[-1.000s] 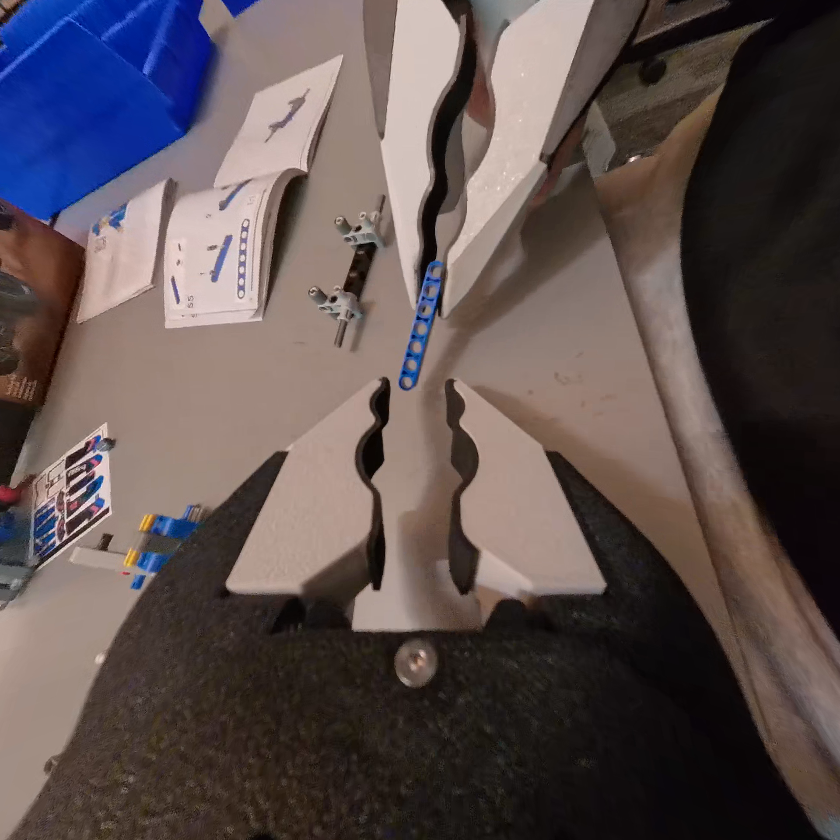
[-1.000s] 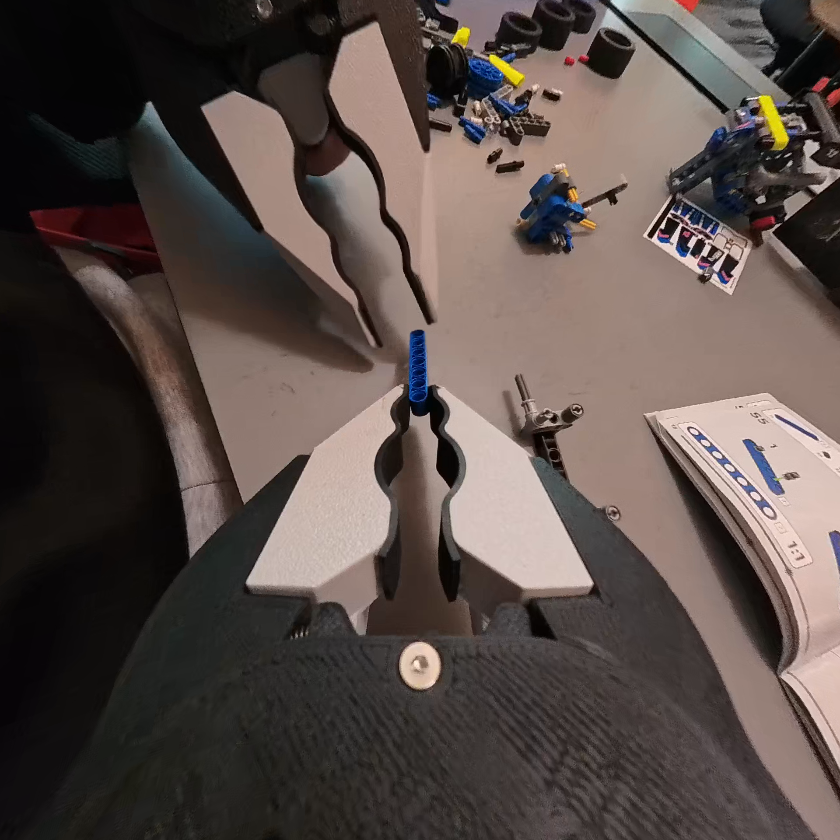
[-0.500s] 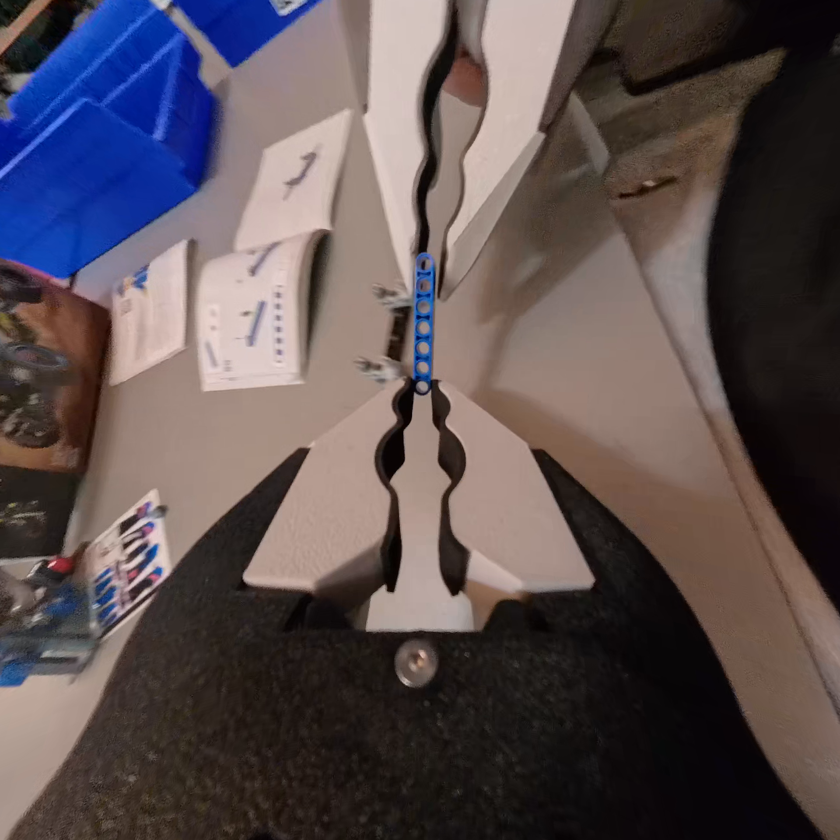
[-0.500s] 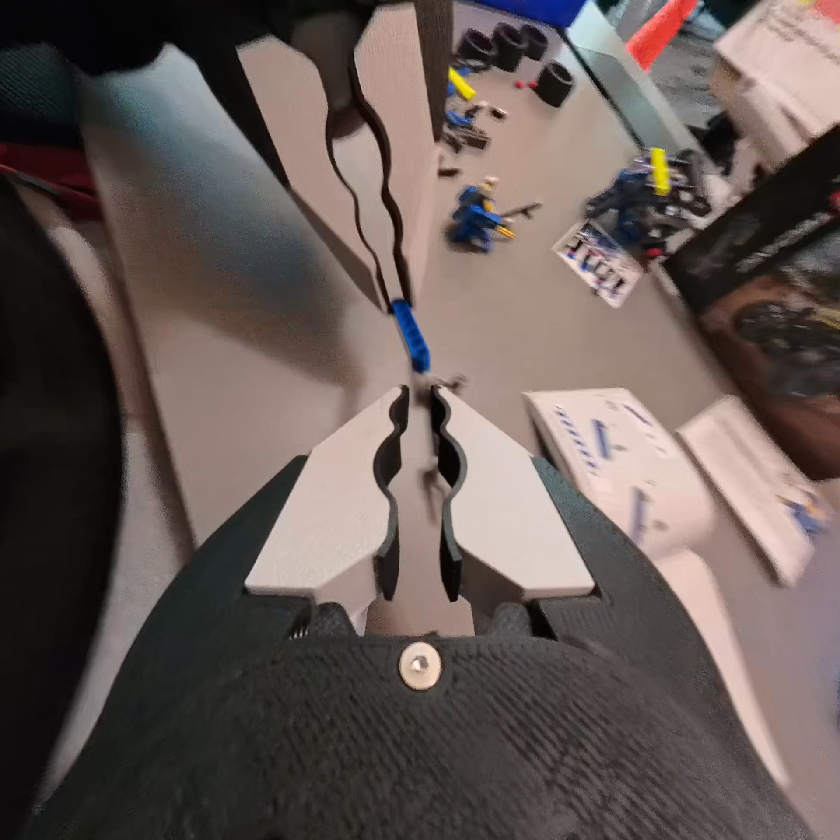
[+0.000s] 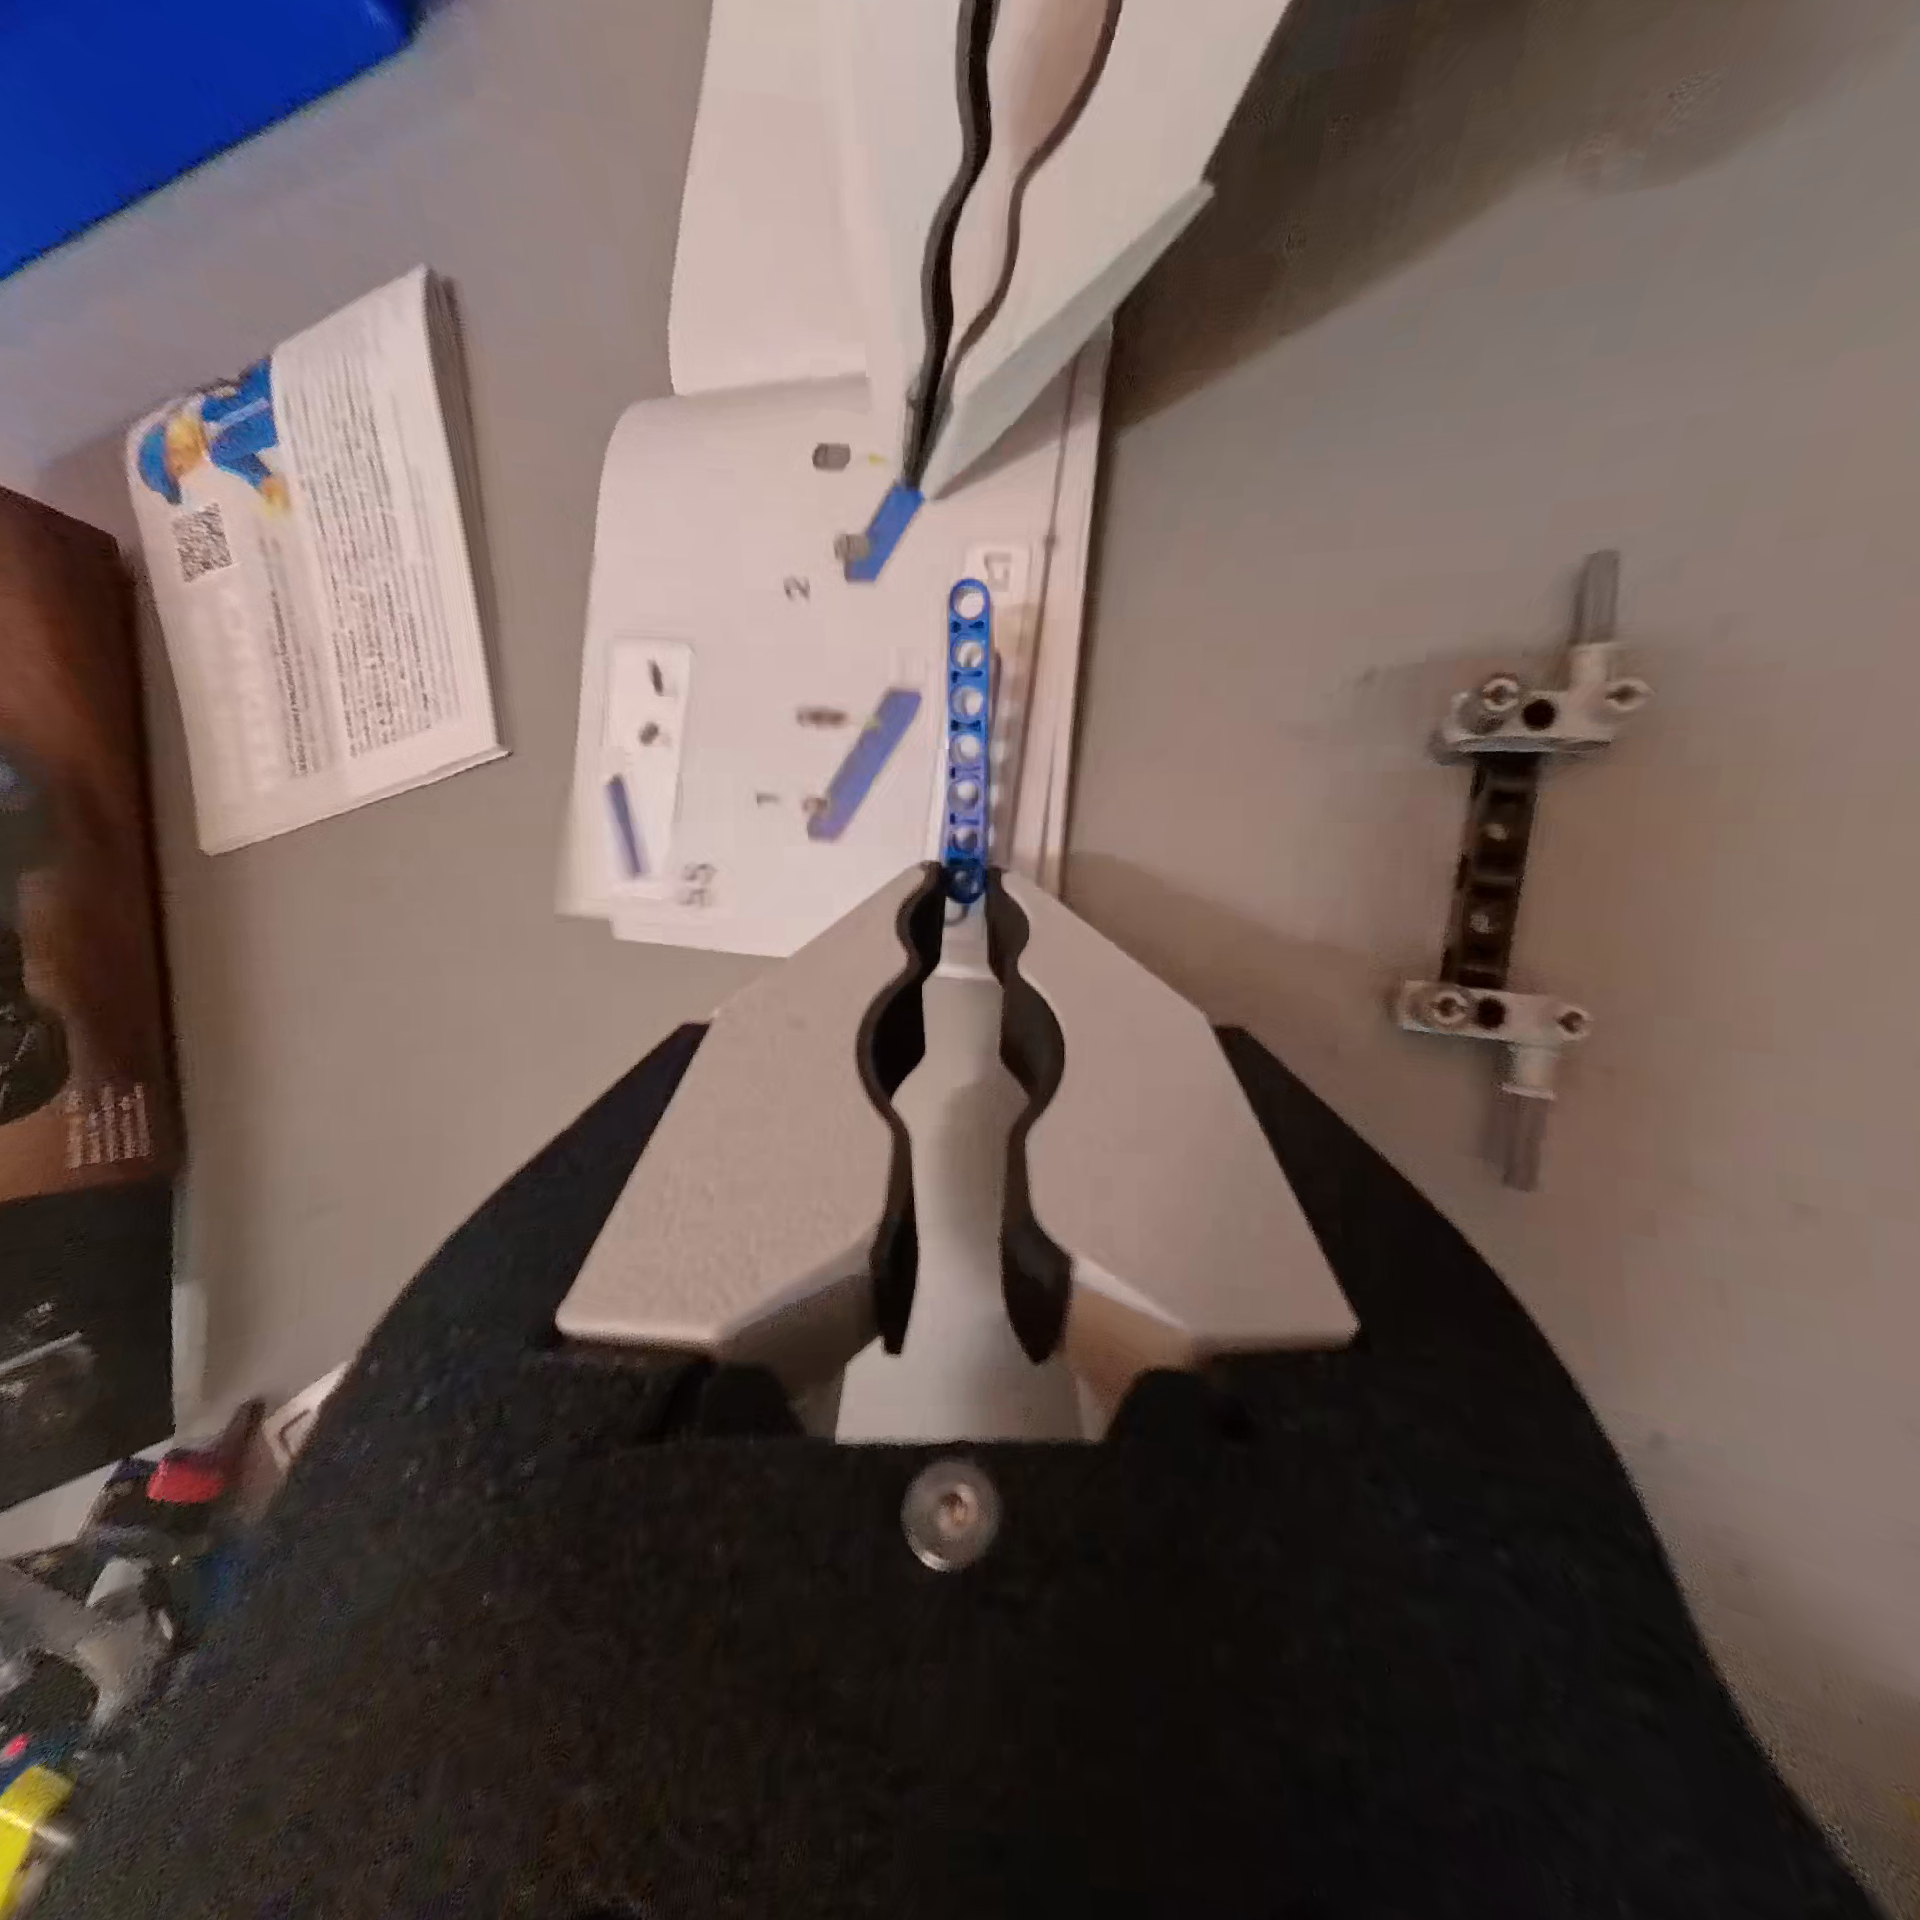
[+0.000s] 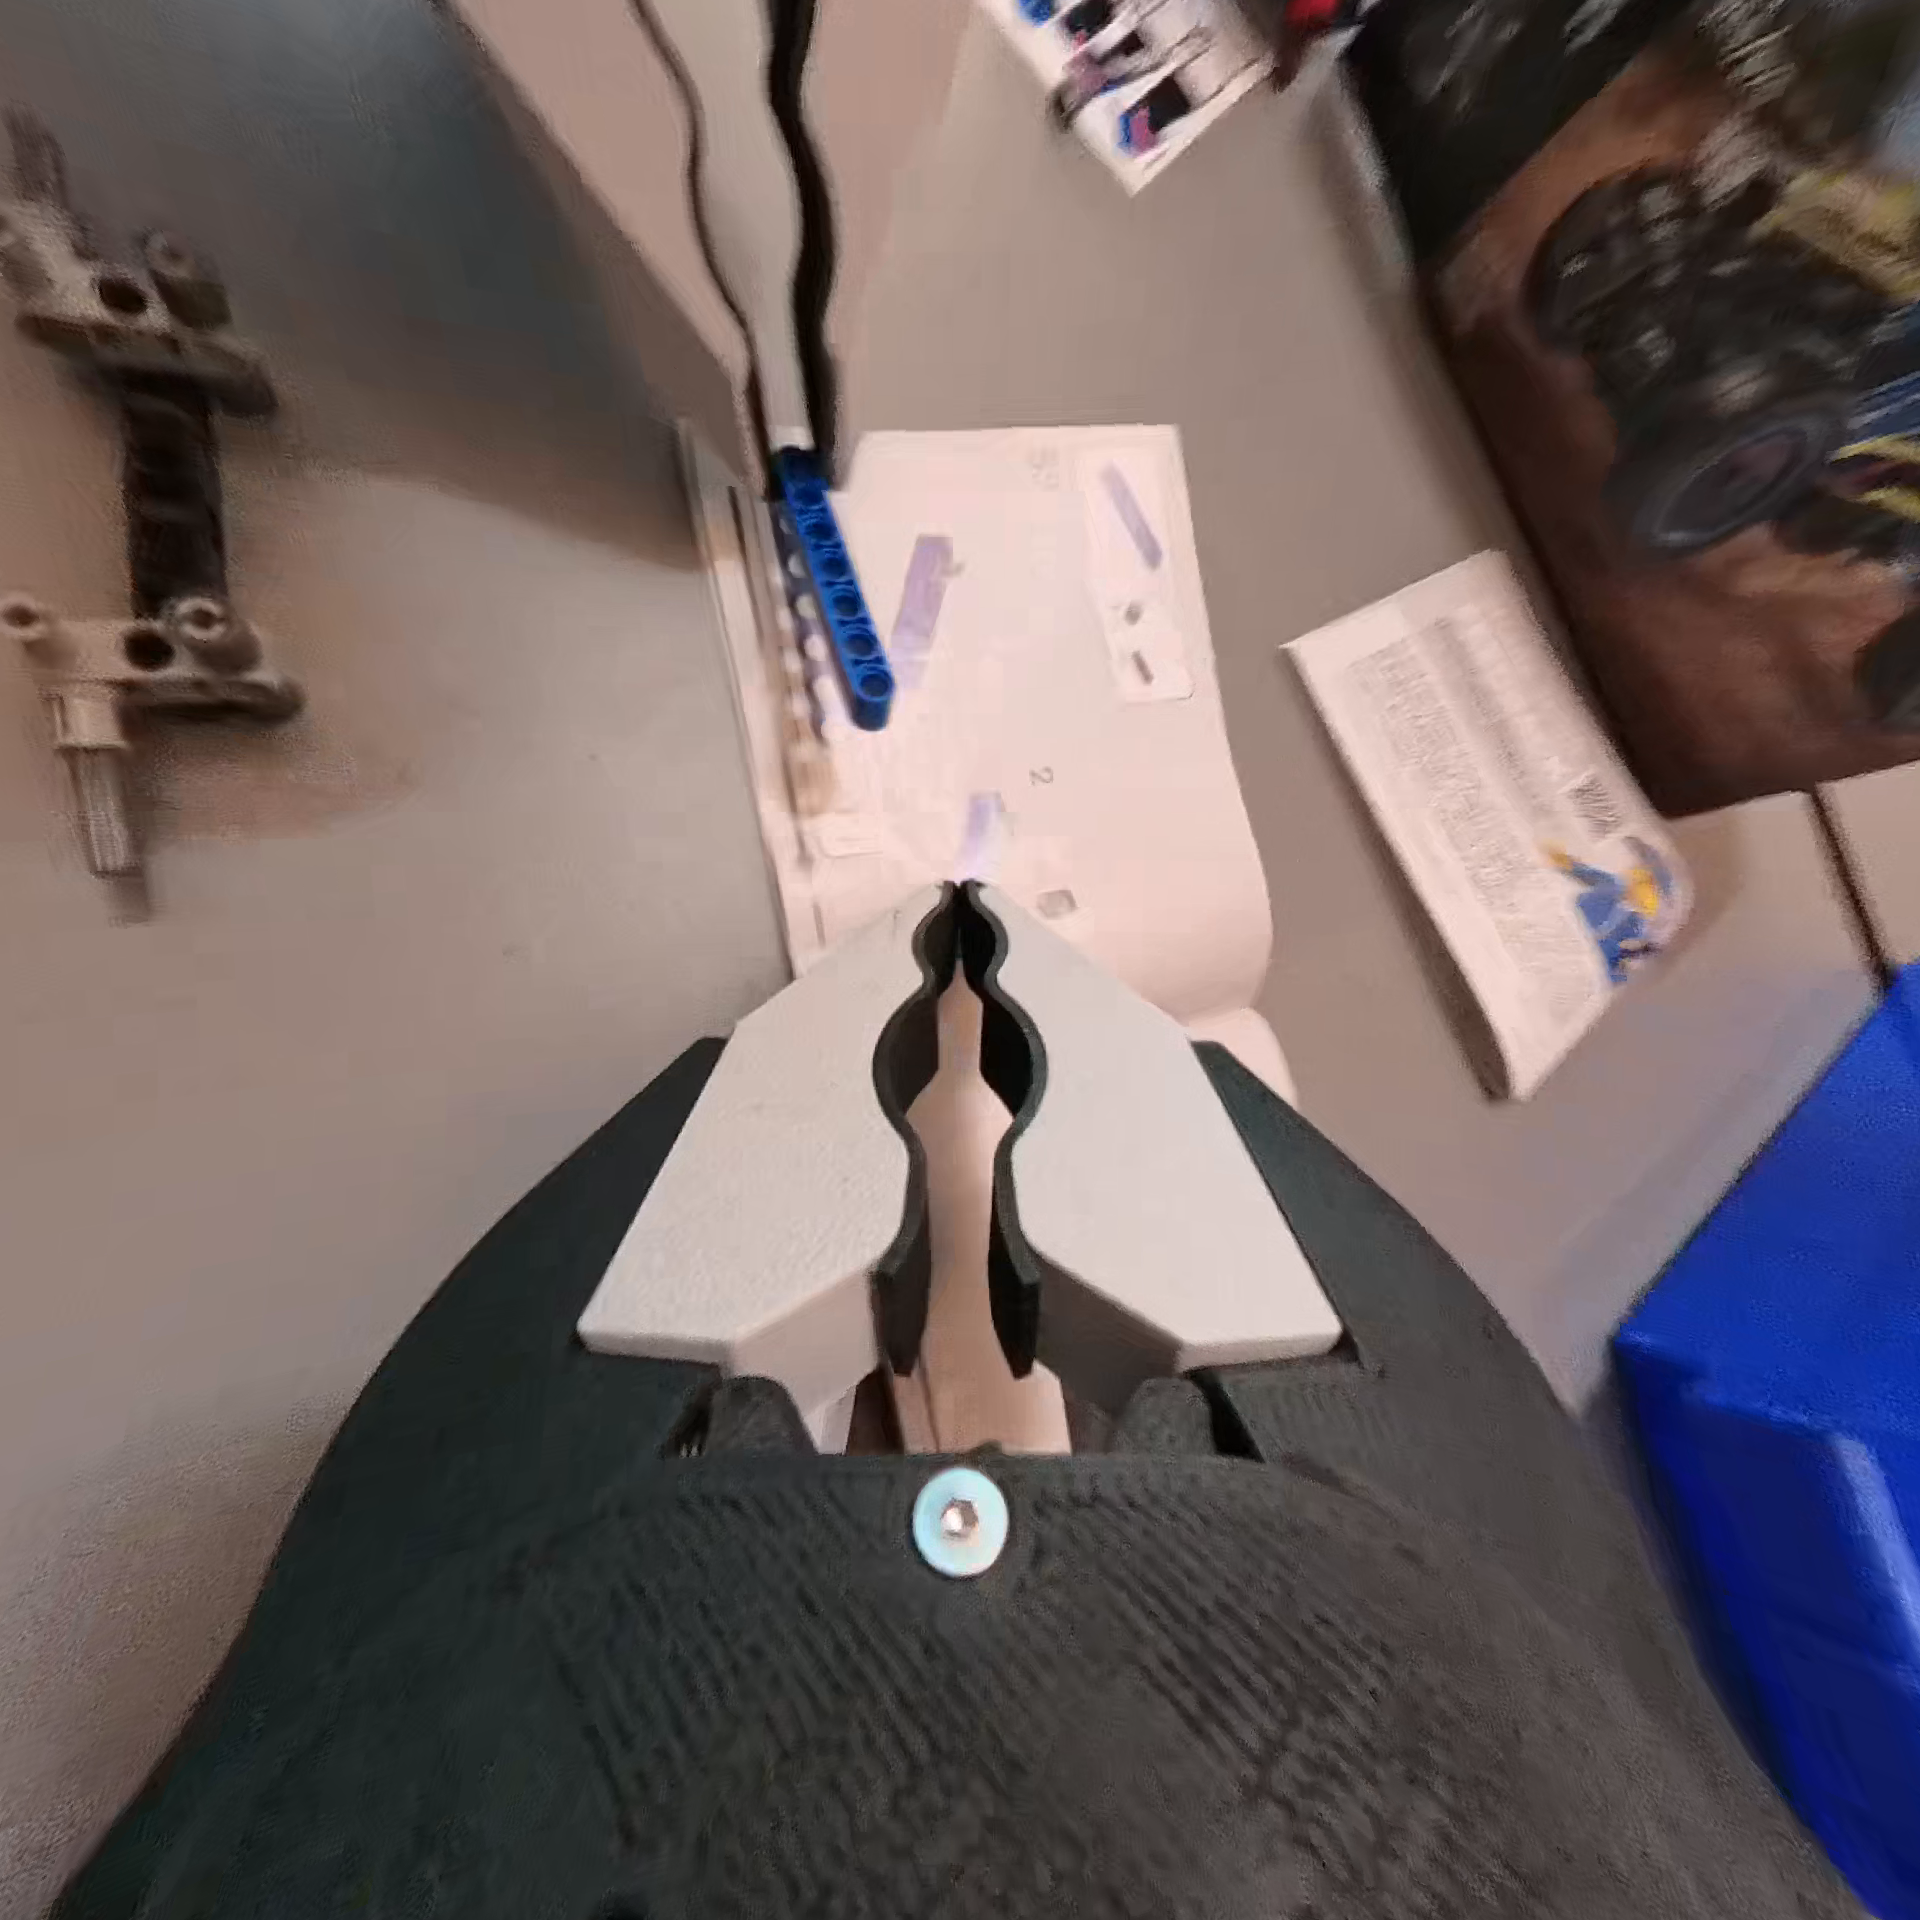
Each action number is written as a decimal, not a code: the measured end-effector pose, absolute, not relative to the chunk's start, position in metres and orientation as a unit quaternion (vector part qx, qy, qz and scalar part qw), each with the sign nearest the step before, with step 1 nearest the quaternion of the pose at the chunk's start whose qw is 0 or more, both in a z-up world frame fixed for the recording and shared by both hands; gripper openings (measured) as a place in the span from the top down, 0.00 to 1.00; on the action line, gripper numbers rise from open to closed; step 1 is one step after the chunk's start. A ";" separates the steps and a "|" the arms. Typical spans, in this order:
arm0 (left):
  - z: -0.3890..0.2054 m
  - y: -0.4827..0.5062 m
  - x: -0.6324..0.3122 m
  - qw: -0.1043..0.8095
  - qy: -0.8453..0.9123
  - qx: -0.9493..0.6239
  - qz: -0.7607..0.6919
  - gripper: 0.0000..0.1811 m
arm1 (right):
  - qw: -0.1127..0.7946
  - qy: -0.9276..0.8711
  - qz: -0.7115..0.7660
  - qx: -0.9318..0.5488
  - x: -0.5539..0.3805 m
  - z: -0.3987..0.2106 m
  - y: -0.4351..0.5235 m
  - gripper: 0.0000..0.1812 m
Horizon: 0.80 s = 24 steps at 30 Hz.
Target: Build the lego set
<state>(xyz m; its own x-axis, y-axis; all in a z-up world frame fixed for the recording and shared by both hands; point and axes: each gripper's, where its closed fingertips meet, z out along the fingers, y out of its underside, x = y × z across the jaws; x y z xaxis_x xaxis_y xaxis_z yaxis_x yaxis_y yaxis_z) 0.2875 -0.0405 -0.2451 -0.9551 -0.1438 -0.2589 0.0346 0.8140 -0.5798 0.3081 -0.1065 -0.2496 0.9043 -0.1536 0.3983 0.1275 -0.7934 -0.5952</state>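
My left gripper [image 5: 964, 878] is shut on the near end of a thin blue beam [image 5: 969, 727] with a row of holes. The beam sticks out forward, just above the open instruction booklet [image 5: 727, 623]. My right gripper [image 6: 958, 888] is shut and empty, its tips together over the same booklet [image 6: 1143, 810]. It faces the left gripper [image 6: 800, 447] and the blue beam [image 6: 836, 597]. In the left wrist view the right gripper [image 5: 920, 473] comes in from the top. A grey and black axle assembly [image 5: 1496, 862] lies on the table to the right of the booklet; it also shows in the right wrist view [image 6: 166, 499].
A folded leaflet [image 5: 322, 582] lies left of the booklet. The dark set box [image 5: 62, 831] is at the far left and a blue bin [image 5: 156, 104] at the top left. In the right wrist view the blue bin [image 6: 1787, 1403] is close on the right and a sticker sheet [image 6: 1132, 94] lies at the top.
The blue beam went from my right gripper to my left gripper. The right gripper let go and shut empty. Both grippers moved over the open booklet.
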 end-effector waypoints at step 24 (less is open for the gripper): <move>-0.250 -0.040 0.284 0.100 0.958 -0.018 -0.269 0.91 | 0.376 0.012 -0.193 -0.906 0.306 -0.253 -0.100 1.00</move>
<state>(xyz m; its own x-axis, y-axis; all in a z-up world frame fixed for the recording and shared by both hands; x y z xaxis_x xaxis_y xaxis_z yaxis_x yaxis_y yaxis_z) 0.2839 -0.0395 -0.2504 -0.9795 -0.0877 -0.1811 0.0193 0.8551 -0.5181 0.3060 -0.1003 -0.2530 0.9255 -0.1668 0.3401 0.1227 -0.7173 -0.6859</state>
